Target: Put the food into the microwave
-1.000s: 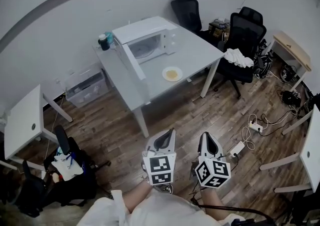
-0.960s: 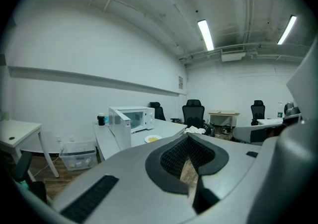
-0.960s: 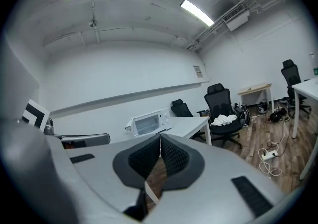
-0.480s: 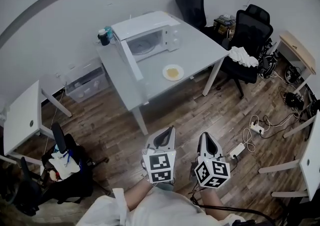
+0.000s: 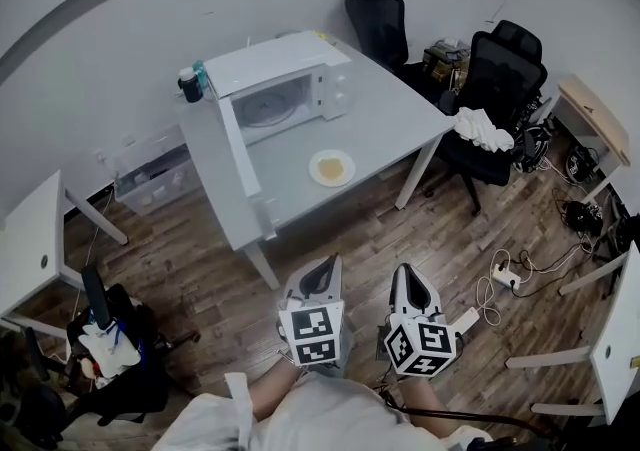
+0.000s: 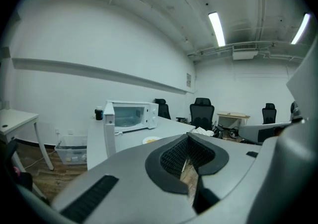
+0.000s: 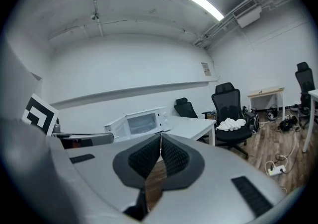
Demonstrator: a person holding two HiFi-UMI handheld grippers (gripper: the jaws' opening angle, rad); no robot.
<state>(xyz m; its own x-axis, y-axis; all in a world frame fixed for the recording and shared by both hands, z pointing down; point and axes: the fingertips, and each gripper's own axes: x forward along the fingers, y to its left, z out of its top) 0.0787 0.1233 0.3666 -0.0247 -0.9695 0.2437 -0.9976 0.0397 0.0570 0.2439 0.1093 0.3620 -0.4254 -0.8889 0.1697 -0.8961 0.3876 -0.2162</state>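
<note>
A white microwave (image 5: 275,84) stands on the grey table (image 5: 390,109) with its door (image 5: 235,154) swung open towards me. In front of it a white plate of yellowish food (image 5: 331,167) lies on the tabletop. Both grippers hang side by side over the wooden floor, well short of the table. My left gripper (image 5: 328,263) is shut and holds nothing. My right gripper (image 5: 405,269) is shut and holds nothing too. The left gripper view has the gripper (image 6: 190,138) in front, with the microwave (image 6: 130,116) and the plate (image 6: 150,139) beyond it. Past the right gripper (image 7: 160,136), the right gripper view shows the microwave (image 7: 141,122).
A dark jar (image 5: 189,84) stands by the microwave. Black office chairs (image 5: 500,69) are right of the table, one with a white cloth (image 5: 480,122). A clear storage bin (image 5: 150,179) sits left of it. A power strip and cables (image 5: 500,274) lie on the floor.
Both grippers have moved forward together towards the table, still shut. In the head view the table and microwave have shifted left and look nearer.
</note>
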